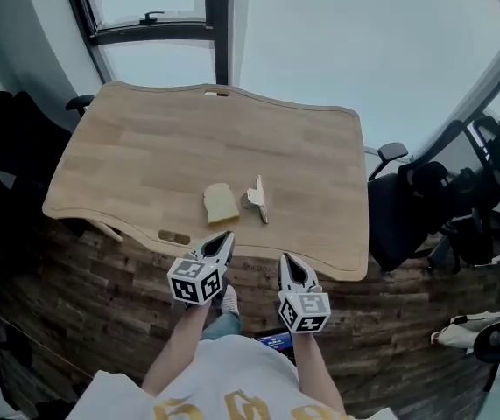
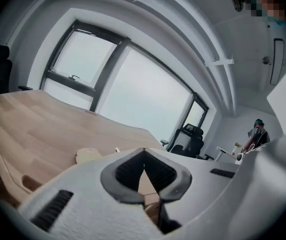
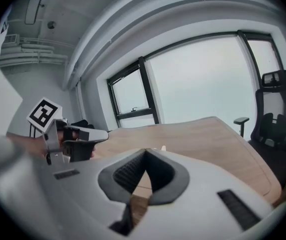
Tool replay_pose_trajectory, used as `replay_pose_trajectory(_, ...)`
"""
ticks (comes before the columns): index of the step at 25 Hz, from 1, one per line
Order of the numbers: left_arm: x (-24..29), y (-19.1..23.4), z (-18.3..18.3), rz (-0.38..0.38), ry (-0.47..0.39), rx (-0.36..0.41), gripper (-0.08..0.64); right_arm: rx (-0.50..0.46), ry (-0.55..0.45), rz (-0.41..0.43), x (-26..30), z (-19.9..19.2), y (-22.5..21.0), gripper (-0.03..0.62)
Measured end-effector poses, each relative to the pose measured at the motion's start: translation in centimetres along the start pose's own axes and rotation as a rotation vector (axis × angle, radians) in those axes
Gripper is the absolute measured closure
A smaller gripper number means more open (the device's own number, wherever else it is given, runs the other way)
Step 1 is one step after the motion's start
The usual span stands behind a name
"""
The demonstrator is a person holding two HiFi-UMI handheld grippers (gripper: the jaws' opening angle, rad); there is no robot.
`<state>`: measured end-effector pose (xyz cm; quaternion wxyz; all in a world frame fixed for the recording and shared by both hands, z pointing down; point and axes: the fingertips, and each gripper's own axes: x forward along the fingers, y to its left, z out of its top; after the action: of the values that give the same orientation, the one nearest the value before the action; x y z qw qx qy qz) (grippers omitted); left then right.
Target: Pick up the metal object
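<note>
Now: both grippers hang over the near edge of the table [image 1: 83, 201], touching nothing.

Left gripper [image 1: 225, 237]: jaws pressed together tip to tip, nothing held. Its own view shows only tabletop through the gap behind the tips.

Right gripper [image 1: 286, 260]: the same, jaws closed and empty.

The two sit side by side, apart, both pointing out across the table and tipped a little downward. Their marker cubes face up toward the head camera. In the right gripper view the left gripper shows off to the left, about level with it.

Metal object [image 1: 257, 199] lies flat on the tabletop ahead of both grippers, roughly midway between the lines they point along and well clear of either set of tips. It is silvery, a thin strip with a bulkier lump at its left side; finer detail is too small to tell.

Tan block [image 1: 221, 204] lies straight ahead of the left gripper, just beside the metal object, with a narrow gap between them.

Window [image 1: 149, 16] stands beyond the table's far edge. Black office chair [image 1: 407, 204] stands off to the right gripper's right. Dark plank floor [image 1: 101, 296] shows below both grippers.
</note>
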<state>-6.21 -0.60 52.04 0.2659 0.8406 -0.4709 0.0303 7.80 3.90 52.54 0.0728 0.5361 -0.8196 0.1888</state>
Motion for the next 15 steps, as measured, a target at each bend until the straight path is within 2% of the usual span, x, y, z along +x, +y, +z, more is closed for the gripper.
replay_pose_trajectory(4,4.4,3.1,2.3,-0.009,0.011,-0.029,0.540,0.016,0.021,-0.029,4.7,1.3,-1.9,0.581)
replay_pose_trajectory(7,7.0,4.6,3.1,-0.027,0.041,-0.016,0.540,0.030,0.034,-0.054,7.6,1.9,-2.7,0.581)
replay_pose_trajectory(15,10.4,7.5,5.3,-0.067,0.049,-0.032,0.540,0.039,0.046,-0.106,11.0,2.9,-3.4,0.580)
